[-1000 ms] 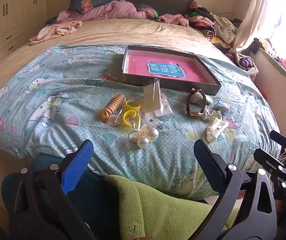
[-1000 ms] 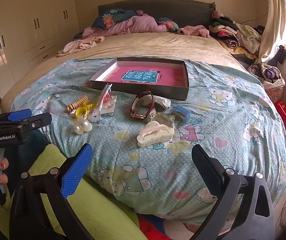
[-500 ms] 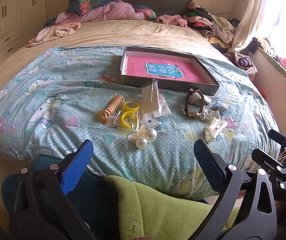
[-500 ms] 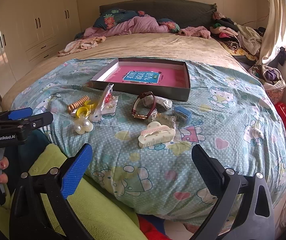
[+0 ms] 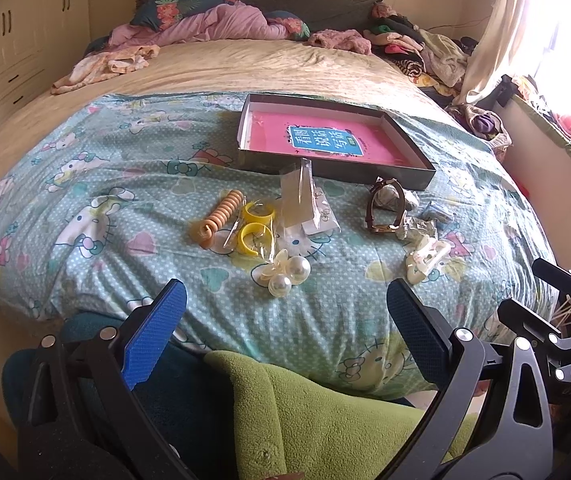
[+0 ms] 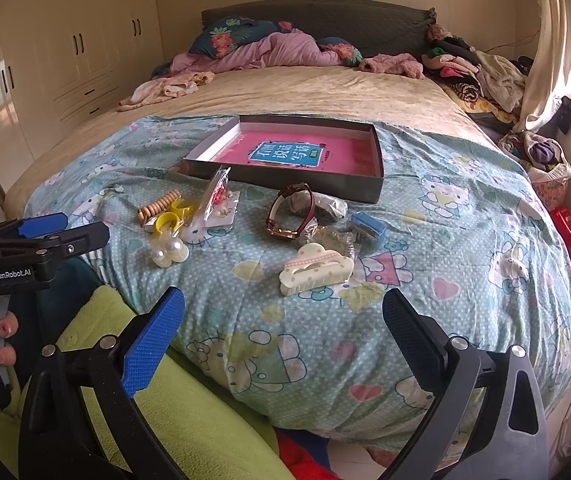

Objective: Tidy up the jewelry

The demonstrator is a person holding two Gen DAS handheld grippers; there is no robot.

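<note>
Jewelry pieces lie scattered on a pale blue cartoon-cat print bedspread (image 5: pixel 97 208), all in front of a shallow grey cardboard box lid with a pink printed sheet inside (image 6: pixel 369 190). At the left of the scatter sit a string of tan wooden beads (image 5: pixel 221 214), two yellow plastic hoop earrings in a clear wrapper (image 5: pixel 255 226) just beside it, and a clear plastic sleeve with a small earring card (image 5: pixel 305 204) standing partly upright. Nearer the bed edge rests a cream flower-shaped clip with two large pearls (image 5: pixel 285 272). To the right are a brown leather-strap wristwatch (image 6: pixel 289 212) lying on its side, a small blue box (image 6: pixel 367 230) near it, and a cream cloud-shaped hair claw clip (image 6: pixel 315 268) closest to the right tool. The box lid holds none of the pieces.

The left gripper (image 5: pixel 285 312) hovers short of the bed edge, jaws spread wide and gripping nothing (blue pad on one finger, black on the other). The right gripper (image 6: pixel 283 316) hangs likewise, jaws wide apart with nothing between them. A green fleece garment (image 6: pixel 189 412) shows beneath both tools
</note>
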